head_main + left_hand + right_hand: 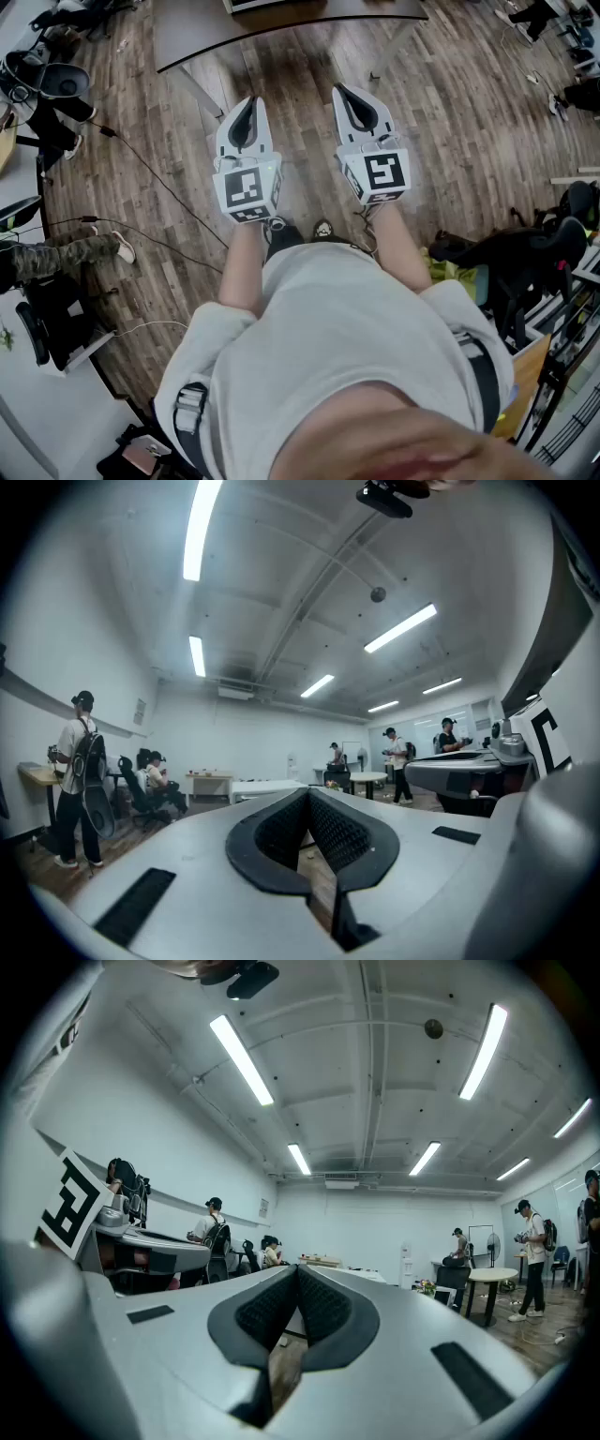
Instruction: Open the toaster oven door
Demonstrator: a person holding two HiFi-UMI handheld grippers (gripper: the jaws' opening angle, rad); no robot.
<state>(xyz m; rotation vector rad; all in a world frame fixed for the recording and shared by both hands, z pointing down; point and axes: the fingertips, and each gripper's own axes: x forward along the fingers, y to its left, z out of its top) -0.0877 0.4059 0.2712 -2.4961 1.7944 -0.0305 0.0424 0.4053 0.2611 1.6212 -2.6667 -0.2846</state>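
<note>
Wooden floor [450,122] lay below 2 grippers, left gripper [247,112] and right gripper [356,98], both closed, holding nothing.

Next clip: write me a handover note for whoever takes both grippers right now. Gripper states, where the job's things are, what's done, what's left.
Left gripper: shut, empty, held level in front of the body.
Right gripper: shut, empty, level beside the left one.
Both hang over the wooden floor, just short of a table edge.
The oven shows in no view, so the state of its door cannot be told.
Done: nothing that shows.
Left: find the oven, bring a gripper to the door, open it.
</note>
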